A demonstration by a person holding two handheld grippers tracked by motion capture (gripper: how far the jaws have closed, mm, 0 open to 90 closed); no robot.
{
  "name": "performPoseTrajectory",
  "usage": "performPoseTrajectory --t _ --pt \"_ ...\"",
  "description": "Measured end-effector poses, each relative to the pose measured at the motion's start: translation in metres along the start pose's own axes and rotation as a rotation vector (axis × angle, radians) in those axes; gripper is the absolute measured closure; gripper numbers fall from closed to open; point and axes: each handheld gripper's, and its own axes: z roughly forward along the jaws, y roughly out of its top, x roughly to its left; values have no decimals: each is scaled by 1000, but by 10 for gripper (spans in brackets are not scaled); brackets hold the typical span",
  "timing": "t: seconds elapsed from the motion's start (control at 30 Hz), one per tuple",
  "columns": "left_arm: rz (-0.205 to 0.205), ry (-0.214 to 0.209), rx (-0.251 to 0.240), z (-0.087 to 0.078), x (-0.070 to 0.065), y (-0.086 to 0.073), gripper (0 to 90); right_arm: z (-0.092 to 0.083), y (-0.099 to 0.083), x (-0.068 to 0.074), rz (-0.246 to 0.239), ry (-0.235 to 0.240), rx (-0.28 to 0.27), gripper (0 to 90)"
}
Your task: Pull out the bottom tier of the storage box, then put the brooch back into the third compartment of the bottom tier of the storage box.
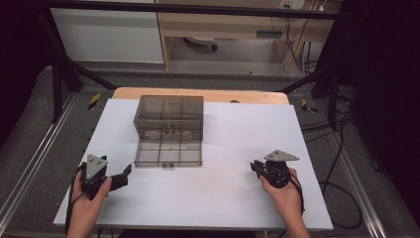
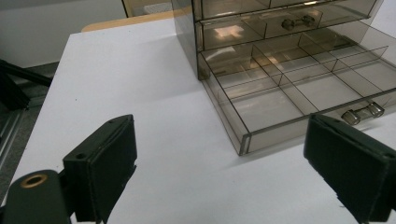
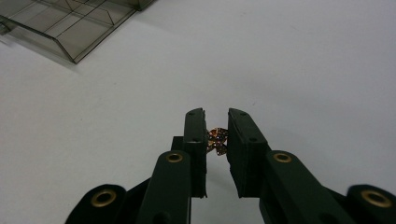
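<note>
A smoky clear drawer cabinet [image 1: 168, 116] stands at the back left of the white table [image 1: 218, 198]. Its bottom drawer [image 1: 168, 152] is pulled out, showing several empty compartments [image 2: 299, 93] and a small metal handle [image 2: 362, 113]. In the left gripper view my left gripper [image 2: 219, 158] is open, its jaws wide apart with only bare table between them, short of the drawer's near corner. My right gripper [image 3: 217, 126] is shut on a small gold jewelled trinket [image 3: 217, 139], held just above the table. In the high view the left gripper [image 1: 125, 176] is at front left and the right gripper [image 1: 255, 167] at front right.
The open drawer's corner [image 3: 70, 32] lies far to the upper left in the right gripper view. A wooden table edge [image 1: 198, 93] runs behind the white board. Black frame legs and cables [image 1: 341, 163] sit on the floor to the right.
</note>
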Motion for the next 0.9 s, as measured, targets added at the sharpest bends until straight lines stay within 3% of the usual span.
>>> performPoseTrajectory --t 0.53,0.73,0.9 --pt "-13 1 -14 -4 4 -1 93 -4 4 7 -6 26 -26 776" --pt "-36 5 -19 -5 7 -1 93 -3 15 16 -27 38 -55 776" --pt "-32 13 -21 -7 7 -2 93 3 27 22 -48 57 -59 776"
